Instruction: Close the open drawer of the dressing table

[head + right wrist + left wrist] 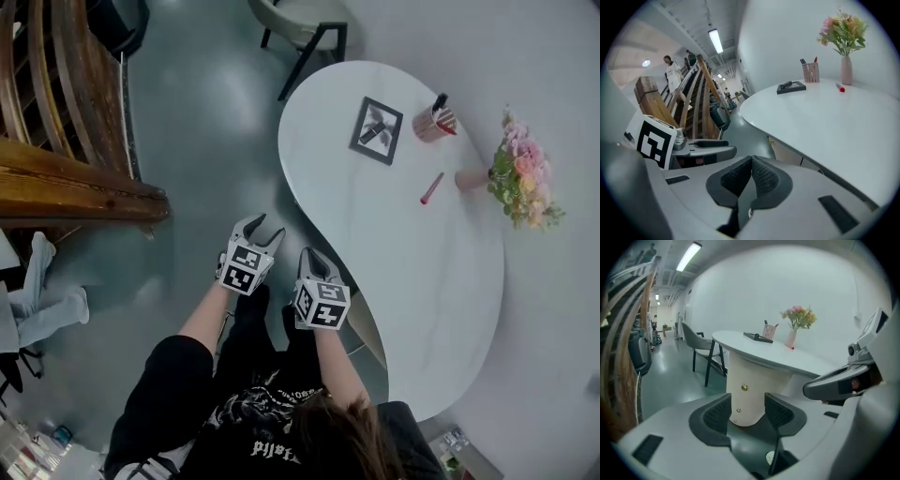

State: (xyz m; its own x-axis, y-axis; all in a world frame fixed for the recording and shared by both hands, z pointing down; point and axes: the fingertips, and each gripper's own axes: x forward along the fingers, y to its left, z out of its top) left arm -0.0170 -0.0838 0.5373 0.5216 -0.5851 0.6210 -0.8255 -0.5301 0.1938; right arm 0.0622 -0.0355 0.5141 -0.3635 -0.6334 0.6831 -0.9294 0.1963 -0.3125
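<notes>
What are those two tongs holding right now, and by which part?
Nothing. The left tongs stand open and empty; the right tongs are closed with nothing between them.

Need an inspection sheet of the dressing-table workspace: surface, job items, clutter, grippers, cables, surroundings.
Surface: white table top, curved, mostly bare.
Job's things: drawer unit under the top, gold knobs; cannot tell whether any drawer stands open.
Clutter: black tray, pen cup, red stick, flower vase, grouped at the far end.
Grippers: left gripper open, nothing between the jaws; right gripper shut, empty; both clear of the table.
Cables: nothing seen.
Surroundings: wooden staircase at left, chair beyond the table, grey floor.
</notes>
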